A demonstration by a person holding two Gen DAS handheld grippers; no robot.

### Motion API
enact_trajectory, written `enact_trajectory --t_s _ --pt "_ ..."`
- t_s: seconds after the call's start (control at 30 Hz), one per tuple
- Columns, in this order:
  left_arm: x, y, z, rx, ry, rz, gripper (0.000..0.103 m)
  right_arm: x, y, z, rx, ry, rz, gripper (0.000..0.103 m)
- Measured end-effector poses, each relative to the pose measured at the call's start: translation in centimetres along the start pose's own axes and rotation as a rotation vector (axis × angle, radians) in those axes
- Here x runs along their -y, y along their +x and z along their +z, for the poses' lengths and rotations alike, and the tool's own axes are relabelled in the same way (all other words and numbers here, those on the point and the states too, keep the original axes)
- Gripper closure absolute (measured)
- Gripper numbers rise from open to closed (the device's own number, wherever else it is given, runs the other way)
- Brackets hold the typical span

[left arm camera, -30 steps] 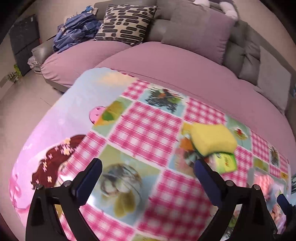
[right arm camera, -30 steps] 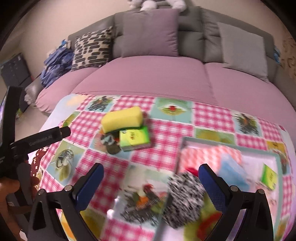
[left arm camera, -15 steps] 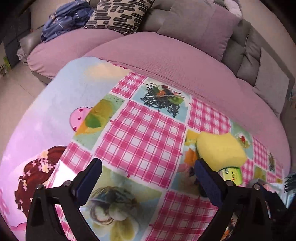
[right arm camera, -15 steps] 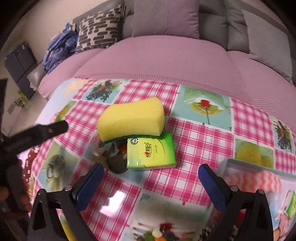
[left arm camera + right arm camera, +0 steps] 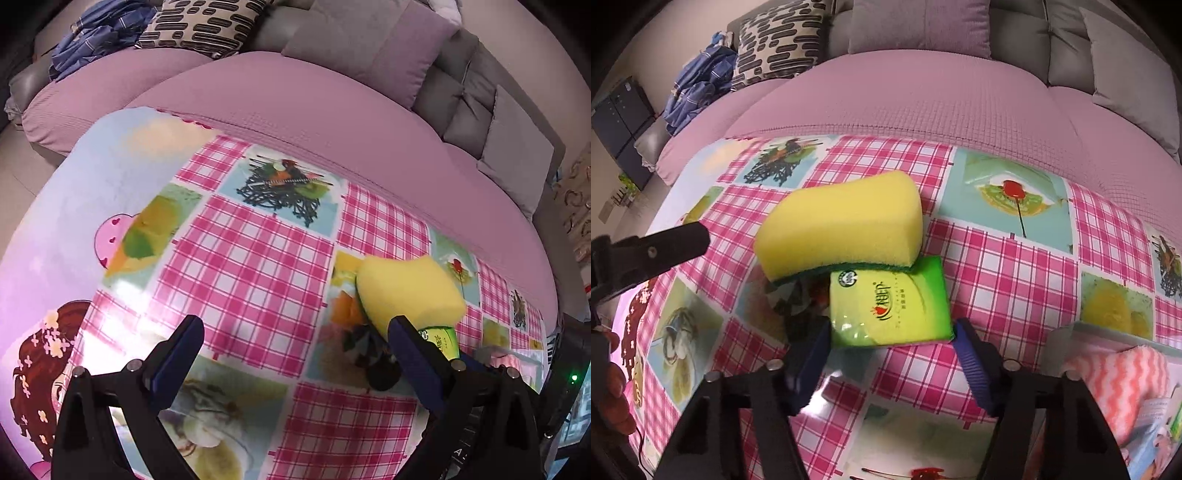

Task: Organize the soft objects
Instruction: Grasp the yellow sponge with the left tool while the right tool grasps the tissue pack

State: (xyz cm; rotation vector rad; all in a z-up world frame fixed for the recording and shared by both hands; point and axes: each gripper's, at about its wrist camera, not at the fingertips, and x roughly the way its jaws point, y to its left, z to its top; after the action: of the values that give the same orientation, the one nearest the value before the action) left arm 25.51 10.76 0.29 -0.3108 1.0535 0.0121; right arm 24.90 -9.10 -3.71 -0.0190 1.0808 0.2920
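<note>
While the left gripper [image 5: 295, 341] hangs spread wide over the tablecloth [image 5: 1008, 258], the yellow sponge [image 5: 842, 227], green scouring pad underneath, leans on the glossy green tissue pack [image 5: 888, 302]. Flanking that pack's near edge, the right gripper [image 5: 890, 341] is parted, not visibly squeezing it.

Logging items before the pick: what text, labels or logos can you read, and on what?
Green tissue pack: red brand characters with a heart mark and a round white logo, printed upside down to this view; not legible.
Left gripper body: white lettering, cut off, unreadable.
Nothing else carries text.
</note>
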Motion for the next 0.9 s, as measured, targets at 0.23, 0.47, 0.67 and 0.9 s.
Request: enact_trajectory --t_s 0.23,0.47,0.67,0.9 --pt "0.7 0.0 -0.2 -0.007 0.020 -0.022 0.003 0.6 -0.3 -0.2 0.002 0.018 0.022 0.037" --pt "1.2 -0.1 -0.2 -0.010 0.018 -0.058 0.003 0.8 -1.5 -1.0 0.018 0.020 0.018 0.037" --pt "2.7 0.2 -0.2 -0.017 0.075 -0.085 0.003 1.2 -3.2 -1.4 0.048 0.027 0.018 0.037" --pt "3.2 0.6 -0.5 -0.017 0.106 -0.095 0.003 2.8 -8.0 -1.1 0.141 0.034 -0.007 0.037"
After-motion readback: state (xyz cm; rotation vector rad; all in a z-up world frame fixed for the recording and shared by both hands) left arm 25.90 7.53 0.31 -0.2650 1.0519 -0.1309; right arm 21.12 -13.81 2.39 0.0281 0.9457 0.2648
